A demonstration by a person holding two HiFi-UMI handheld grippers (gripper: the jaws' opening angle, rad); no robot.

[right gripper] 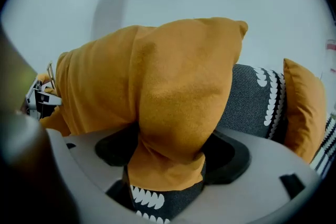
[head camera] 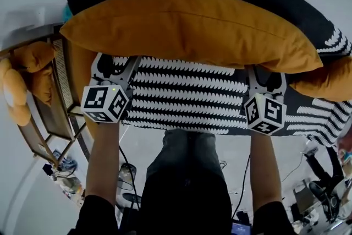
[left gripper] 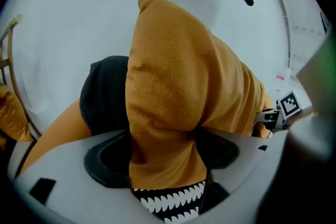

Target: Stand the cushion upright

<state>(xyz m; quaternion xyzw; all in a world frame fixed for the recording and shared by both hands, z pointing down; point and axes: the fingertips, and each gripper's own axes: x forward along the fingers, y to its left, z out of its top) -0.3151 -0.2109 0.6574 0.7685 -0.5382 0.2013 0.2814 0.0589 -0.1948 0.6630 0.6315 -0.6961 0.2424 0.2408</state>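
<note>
A long orange cushion [head camera: 192, 27] lies crosswise over the black-and-white patterned sofa seat [head camera: 187, 102]. In both gripper views it rises steeply above the jaws against the white wall. My left gripper [head camera: 116, 60] is at its lower edge near the left end, and my right gripper [head camera: 265, 75] is at the same edge near the right end. In the left gripper view the cushion [left gripper: 173, 86] narrows between the dark pads [left gripper: 107, 157] of the left gripper [left gripper: 163, 160], which press on it. The right gripper [right gripper: 170, 157] pinches the cushion [right gripper: 173, 97] the same way.
A second orange cushion [head camera: 330, 80] rests at the sofa's right end. A wooden rack [head camera: 55, 113] with orange soft things [head camera: 25, 85] stands at the left. Cables and small items lie on the floor [head camera: 66, 173] in front of the sofa.
</note>
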